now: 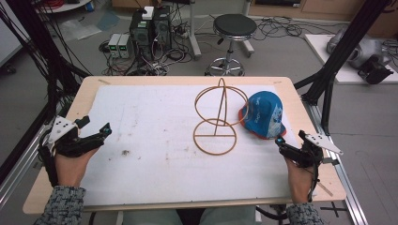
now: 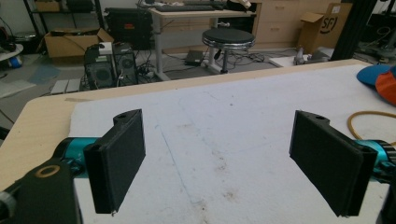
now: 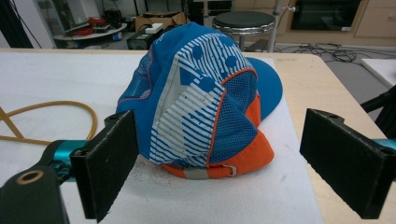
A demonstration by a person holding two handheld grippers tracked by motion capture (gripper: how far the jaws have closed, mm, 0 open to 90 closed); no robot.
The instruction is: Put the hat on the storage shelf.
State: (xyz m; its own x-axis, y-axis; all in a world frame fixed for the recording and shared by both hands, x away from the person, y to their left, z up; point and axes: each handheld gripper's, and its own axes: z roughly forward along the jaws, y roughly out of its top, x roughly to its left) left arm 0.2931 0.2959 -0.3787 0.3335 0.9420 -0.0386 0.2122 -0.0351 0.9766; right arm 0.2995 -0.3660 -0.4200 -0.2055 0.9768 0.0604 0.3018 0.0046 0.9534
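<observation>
A blue, white and orange cap (image 1: 263, 114) lies on the white mat at the right, its back strap toward my right gripper (image 1: 280, 143). In the right gripper view the cap (image 3: 201, 102) sits just beyond the open jaws, which hold nothing. A wire hat stand (image 1: 218, 117) of tan hoops stands left of the cap; part of its ring (image 3: 51, 116) shows beside the cap. My left gripper (image 1: 96, 132) hovers open at the mat's left edge, far from both. In the left gripper view its jaws stand wide apart over bare mat, with the stand's ring (image 2: 369, 119) at the right.
The white mat (image 1: 155, 136) covers most of the wooden table (image 1: 84, 89). A black stool (image 1: 233, 28), computer towers (image 1: 149, 26) and cables sit on the floor beyond the far edge. Black frame posts (image 1: 328, 75) rise at the table's right.
</observation>
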